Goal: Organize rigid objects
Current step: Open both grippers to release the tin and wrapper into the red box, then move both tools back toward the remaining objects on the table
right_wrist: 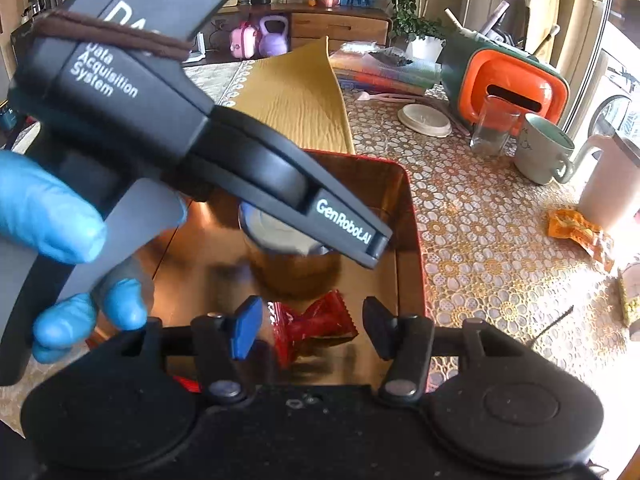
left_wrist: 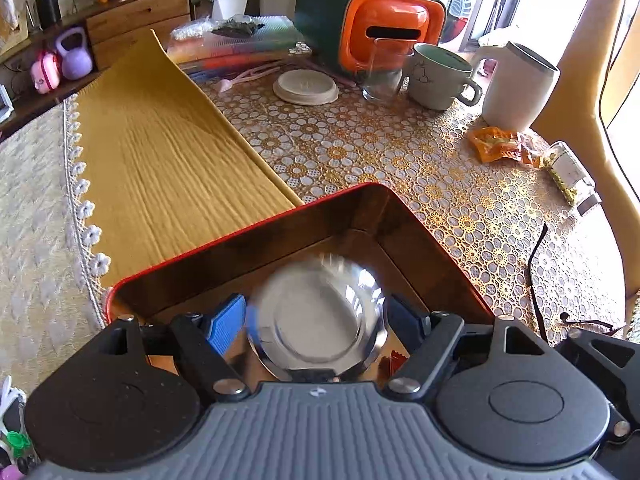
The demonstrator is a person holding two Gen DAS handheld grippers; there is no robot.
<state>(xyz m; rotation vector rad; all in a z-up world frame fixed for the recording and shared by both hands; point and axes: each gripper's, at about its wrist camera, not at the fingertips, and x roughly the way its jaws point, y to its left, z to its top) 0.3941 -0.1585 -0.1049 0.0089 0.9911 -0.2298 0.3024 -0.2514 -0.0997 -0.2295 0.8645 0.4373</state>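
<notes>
Both wrist views close above tin

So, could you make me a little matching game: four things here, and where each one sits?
1 steel bowl
2 red wrapped sweet
3 glass tumbler
4 white lid

A lying flat on the flowered tablecloth
B between the left gripper's fingers
C on the red tin's floor, between the right gripper's fingers
D standing beside the mug

Pairs: 1-B, 2-C, 3-D, 4-A
</notes>
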